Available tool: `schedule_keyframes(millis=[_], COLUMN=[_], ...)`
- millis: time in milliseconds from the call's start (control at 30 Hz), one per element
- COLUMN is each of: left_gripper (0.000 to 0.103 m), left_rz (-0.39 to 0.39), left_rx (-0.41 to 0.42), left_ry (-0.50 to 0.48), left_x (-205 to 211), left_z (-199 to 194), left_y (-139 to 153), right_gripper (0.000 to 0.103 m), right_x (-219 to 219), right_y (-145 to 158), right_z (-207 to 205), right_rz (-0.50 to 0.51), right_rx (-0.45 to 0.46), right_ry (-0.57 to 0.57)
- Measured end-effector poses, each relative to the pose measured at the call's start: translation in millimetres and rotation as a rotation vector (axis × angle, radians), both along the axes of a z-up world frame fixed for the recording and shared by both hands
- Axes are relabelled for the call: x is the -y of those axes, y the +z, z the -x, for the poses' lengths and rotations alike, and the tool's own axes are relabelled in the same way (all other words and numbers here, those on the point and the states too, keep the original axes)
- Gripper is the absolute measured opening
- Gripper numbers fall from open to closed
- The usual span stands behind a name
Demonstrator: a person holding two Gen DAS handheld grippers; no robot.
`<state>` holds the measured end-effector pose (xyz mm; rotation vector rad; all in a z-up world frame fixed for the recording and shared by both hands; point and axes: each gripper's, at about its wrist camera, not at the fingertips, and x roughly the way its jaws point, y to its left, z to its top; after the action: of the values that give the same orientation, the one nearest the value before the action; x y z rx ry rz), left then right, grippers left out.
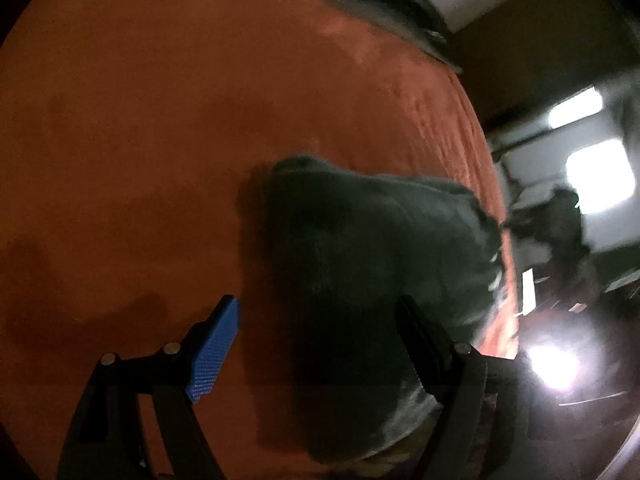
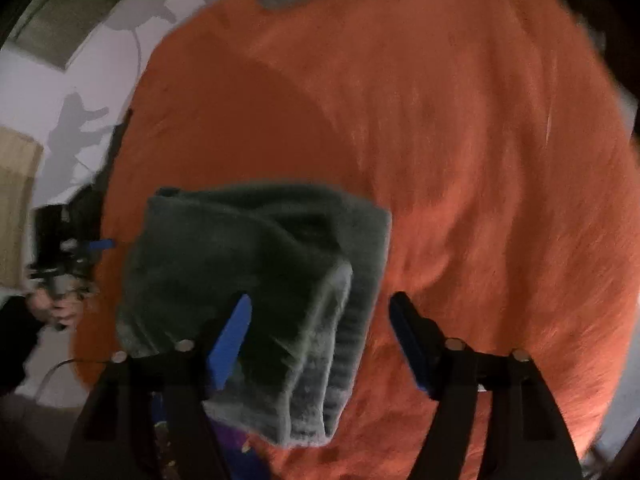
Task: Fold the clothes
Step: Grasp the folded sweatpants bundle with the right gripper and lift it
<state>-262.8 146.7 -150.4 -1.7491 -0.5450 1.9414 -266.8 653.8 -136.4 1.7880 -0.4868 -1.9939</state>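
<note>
Two tongs, left (image 1: 320, 336) and right (image 2: 322, 340), both agape (empty), over one gray garment (image 2: 256, 264).

We see the left gripper (image 1: 316, 340) with its fingers (image 1: 216, 344) spread wide, nothing between the pads. Beneath and ahead lies a dark grey folded garment (image 1: 372, 264) on the orange bed cover (image 1: 160, 120). The frame is motion-blurred.
</note>
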Motion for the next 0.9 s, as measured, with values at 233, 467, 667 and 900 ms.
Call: schedule_keyframes(millis=[233, 467, 667, 900], left_gripper=[0.080, 0.080, 0.080, 0.075], left_rz=[-0.186, -0.253, -0.424, -0.452], left_rx=[0.069, 0.079, 0.129, 0.082], left_ry=[0.050, -0.034, -0.008, -0.017], left_x=[5, -10, -30, -49], left_z=[1, 2, 9, 11], left_y=[-60, -82, -97, -98], right_gripper=[0.084, 0.084, 0.089, 0.092], right_x=[-25, -26, 15, 33], right_y=[-60, -92, -101, -97], right_z=[-6, -15, -1, 7], right_rz=[0.258, 0.439, 0.487, 0.436], right_rx=[0.110, 0.079, 0.118, 0.130], right_ry=[-0.103, -0.106, 0.014, 0.049])
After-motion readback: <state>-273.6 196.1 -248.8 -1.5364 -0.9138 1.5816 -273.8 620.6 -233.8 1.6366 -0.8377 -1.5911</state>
